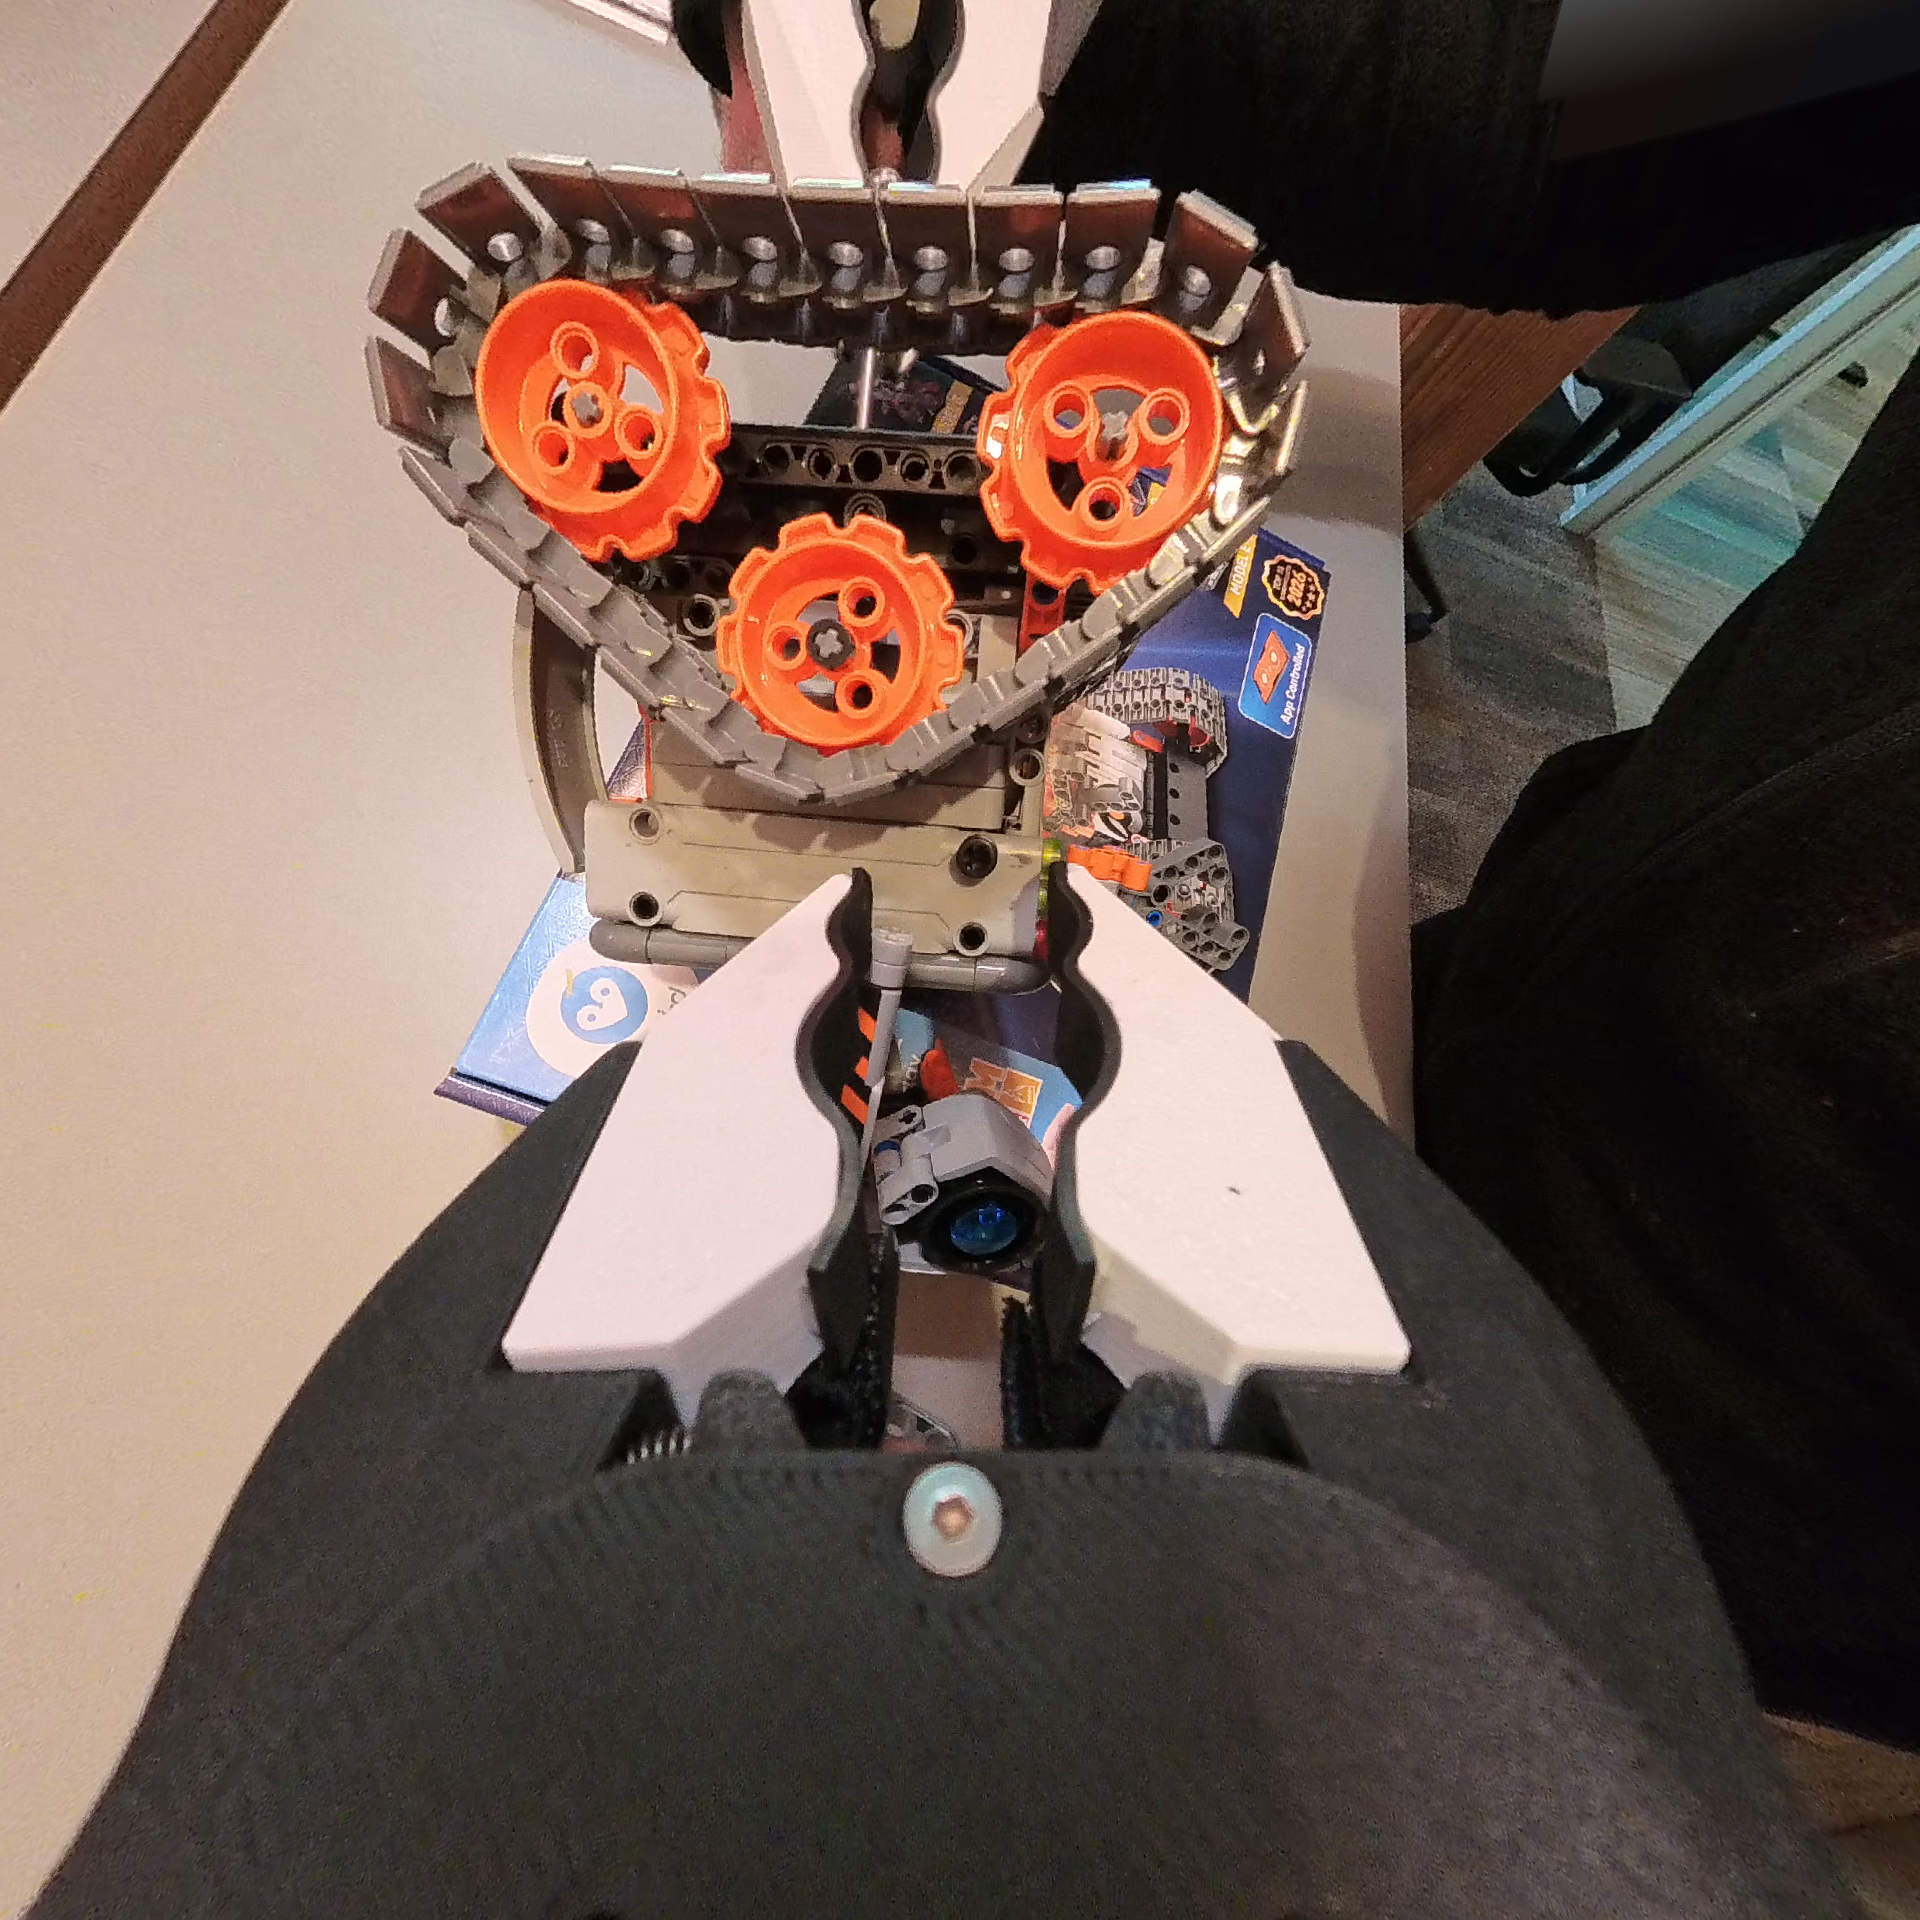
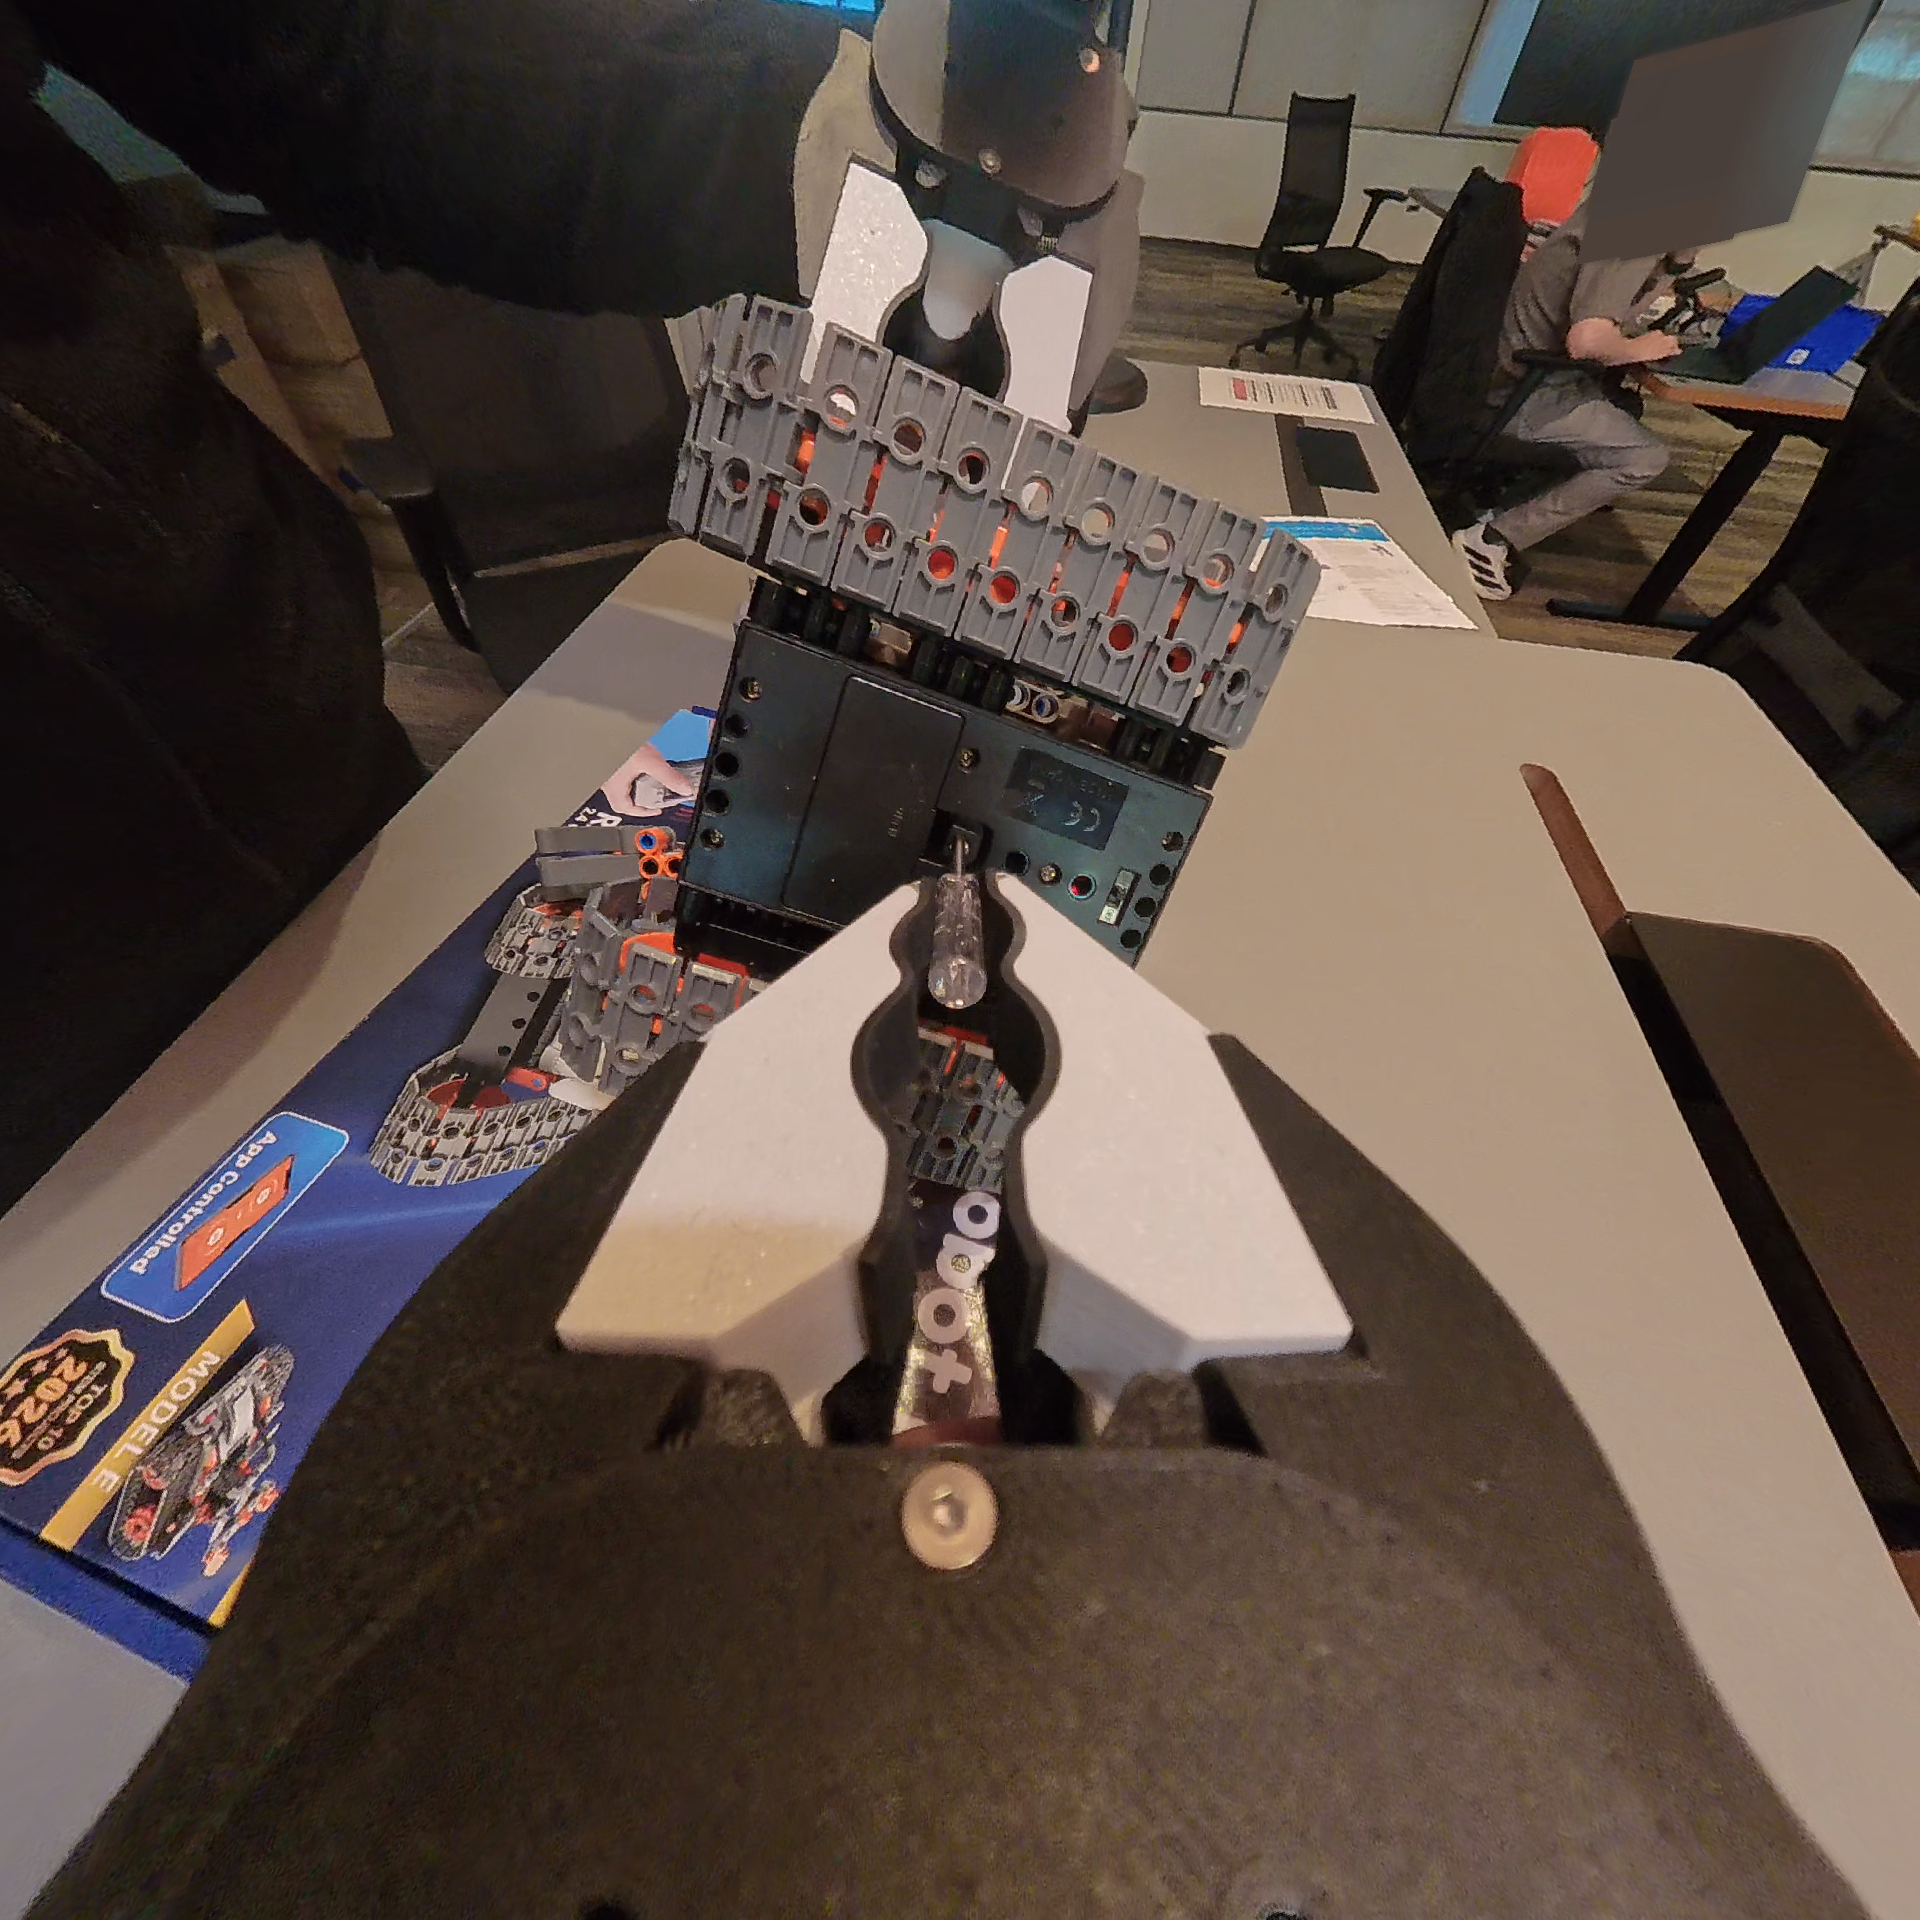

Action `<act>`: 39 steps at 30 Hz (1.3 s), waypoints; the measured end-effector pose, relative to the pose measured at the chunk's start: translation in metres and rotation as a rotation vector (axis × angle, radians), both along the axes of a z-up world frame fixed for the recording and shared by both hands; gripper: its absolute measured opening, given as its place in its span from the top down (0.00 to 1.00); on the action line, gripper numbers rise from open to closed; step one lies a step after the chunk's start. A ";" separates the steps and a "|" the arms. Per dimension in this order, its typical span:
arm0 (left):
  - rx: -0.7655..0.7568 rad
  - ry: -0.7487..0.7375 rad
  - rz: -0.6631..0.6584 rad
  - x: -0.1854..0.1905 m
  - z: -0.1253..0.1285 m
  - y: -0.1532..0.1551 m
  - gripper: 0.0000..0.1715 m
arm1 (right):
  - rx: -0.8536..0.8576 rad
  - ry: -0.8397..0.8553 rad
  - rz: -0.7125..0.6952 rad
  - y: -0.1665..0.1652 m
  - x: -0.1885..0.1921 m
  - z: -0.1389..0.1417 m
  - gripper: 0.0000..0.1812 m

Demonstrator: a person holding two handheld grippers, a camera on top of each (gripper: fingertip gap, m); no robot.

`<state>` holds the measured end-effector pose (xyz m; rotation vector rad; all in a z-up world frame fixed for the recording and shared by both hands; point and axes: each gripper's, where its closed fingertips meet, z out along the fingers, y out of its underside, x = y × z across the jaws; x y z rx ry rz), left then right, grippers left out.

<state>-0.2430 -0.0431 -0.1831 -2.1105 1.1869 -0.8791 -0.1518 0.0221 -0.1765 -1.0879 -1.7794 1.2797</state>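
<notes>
A toy tracked vehicle with grey tread links (image 1: 831, 249) and orange sprocket wheels (image 1: 597, 416) stands tipped on end above a blue product box (image 1: 1236, 727). My left gripper (image 1: 954, 894) is shut on the vehicle's grey lower body (image 1: 790, 862). A small grey module with a blue lens (image 1: 977, 1184) shows between its fingers. My right gripper (image 2: 956, 894) is shut on a small clear-handled screwdriver (image 2: 954, 940). Its tip sits in the vehicle's black battery box (image 2: 894, 790). The left gripper (image 2: 956, 312) shows behind the treads (image 2: 987, 540). The right gripper (image 1: 894, 94) shows beyond the vehicle.
The blue box (image 2: 260, 1247) lies on a pale grey table (image 2: 1403, 987). Papers (image 2: 1361, 582) and a black flat item (image 2: 1335, 457) lie farther back. A dark sleeve (image 2: 416, 156) is at upper left. A seated person (image 2: 1579, 416) and an office chair (image 2: 1314, 239) are behind. Across from one pair of fingers to the other is roughly 12 cm.
</notes>
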 end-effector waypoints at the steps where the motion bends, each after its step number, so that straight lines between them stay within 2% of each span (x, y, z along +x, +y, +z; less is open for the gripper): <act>1: 0.001 -0.001 -0.002 0.000 0.000 0.000 0.82 | 0.009 -0.003 0.007 -0.001 0.000 0.000 0.98; 19: -0.005 0.000 -0.027 -0.001 0.001 -0.003 0.82 | 0.052 -0.024 0.038 -0.001 0.001 -0.001 0.98; 20: -0.008 -0.014 -0.033 0.000 0.003 -0.004 0.88 | 0.057 -0.025 0.039 0.000 0.001 -0.001 0.98; 33: -0.008 -0.012 -0.052 0.002 0.004 -0.006 0.94 | 0.055 -0.020 0.036 0.005 0.005 0.000 0.98; 35: -0.002 -0.003 -0.046 0.001 0.003 -0.004 0.99 | 0.058 -0.020 0.035 0.005 0.005 -0.001 0.98; 39: -0.006 -0.009 -0.047 0.002 0.003 -0.004 0.98 | 0.061 -0.019 0.040 0.003 0.004 -0.001 0.98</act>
